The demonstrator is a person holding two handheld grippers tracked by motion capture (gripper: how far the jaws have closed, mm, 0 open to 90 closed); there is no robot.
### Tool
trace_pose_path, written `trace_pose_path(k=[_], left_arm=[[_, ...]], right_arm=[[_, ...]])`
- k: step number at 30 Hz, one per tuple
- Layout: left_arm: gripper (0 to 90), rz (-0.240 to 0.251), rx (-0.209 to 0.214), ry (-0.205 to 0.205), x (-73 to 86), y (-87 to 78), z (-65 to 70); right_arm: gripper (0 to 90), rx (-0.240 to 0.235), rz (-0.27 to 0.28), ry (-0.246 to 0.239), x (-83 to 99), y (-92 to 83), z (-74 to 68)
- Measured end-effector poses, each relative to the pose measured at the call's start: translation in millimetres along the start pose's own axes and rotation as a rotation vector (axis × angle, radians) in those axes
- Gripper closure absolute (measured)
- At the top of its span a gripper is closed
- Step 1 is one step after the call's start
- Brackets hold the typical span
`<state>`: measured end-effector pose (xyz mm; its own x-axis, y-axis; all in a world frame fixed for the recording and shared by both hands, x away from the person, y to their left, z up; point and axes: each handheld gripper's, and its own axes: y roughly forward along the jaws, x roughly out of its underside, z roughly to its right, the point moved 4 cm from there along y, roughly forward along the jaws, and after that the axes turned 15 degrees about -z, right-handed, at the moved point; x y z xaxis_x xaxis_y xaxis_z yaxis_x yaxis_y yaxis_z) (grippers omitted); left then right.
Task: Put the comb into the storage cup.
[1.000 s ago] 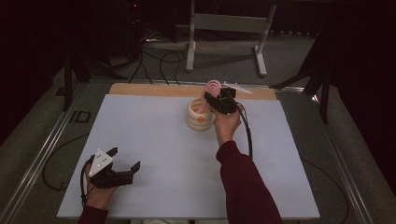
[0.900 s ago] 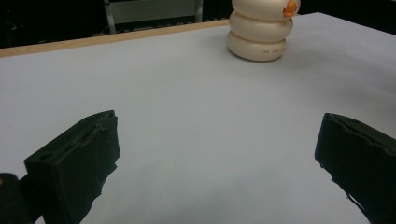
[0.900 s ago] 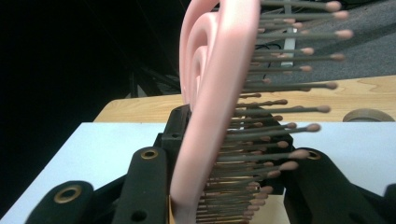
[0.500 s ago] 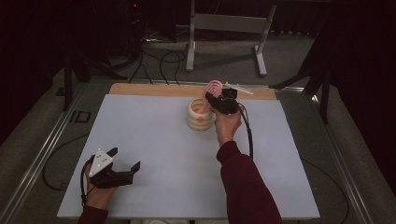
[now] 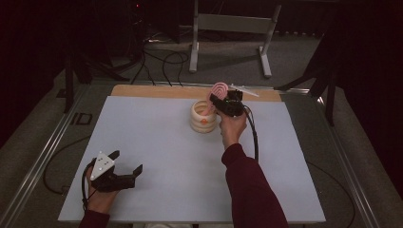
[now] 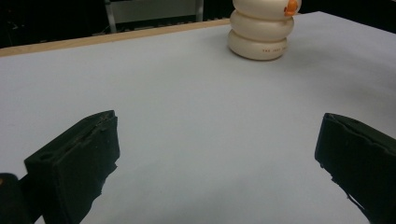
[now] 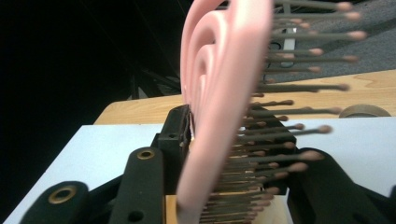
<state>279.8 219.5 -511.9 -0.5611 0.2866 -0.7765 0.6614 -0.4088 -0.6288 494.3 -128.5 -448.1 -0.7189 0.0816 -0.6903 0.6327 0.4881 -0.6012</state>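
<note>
A pink hairbrush [image 5: 219, 89] stands head-up over a cream ribbed holder [image 5: 203, 118] at the back middle of the white mat [image 5: 157, 142]. My right gripper [image 5: 216, 102] is shut on the brush just above the holder. In the right gripper view the brush [image 7: 224, 93] fills the space between the jaws of the right gripper [image 7: 229, 154], bristles pointing right; the jaws have just been opening a little with the brush still between them. My left gripper [image 5: 127, 161] rests open near the front left of the mat. The left gripper [image 6: 219, 140] holds nothing, and the holder [image 6: 261, 32] stands far ahead.
A wooden strip [image 5: 157, 91] runs along the mat's far edge. Behind the table stand a metal frame [image 5: 228, 23] and loose cables [image 5: 161, 61] on the floor. Metal rails [image 5: 43, 156] border the table's sides.
</note>
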Motion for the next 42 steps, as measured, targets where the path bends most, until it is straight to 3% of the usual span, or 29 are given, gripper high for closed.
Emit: trace_pose_path(k=[20,42], left_arm=[[0.7,0.0,0.0,0.0,0.0,0.1,0.4],[0.7,-0.003,0.0,0.002,0.2,0.7,0.8]], right_arm=[[50.6,0.039,-0.031,-0.048,0.9,-0.8,4.4],[20.4,0.093,-0.068,-0.091,0.8,-5.3,10.8]])
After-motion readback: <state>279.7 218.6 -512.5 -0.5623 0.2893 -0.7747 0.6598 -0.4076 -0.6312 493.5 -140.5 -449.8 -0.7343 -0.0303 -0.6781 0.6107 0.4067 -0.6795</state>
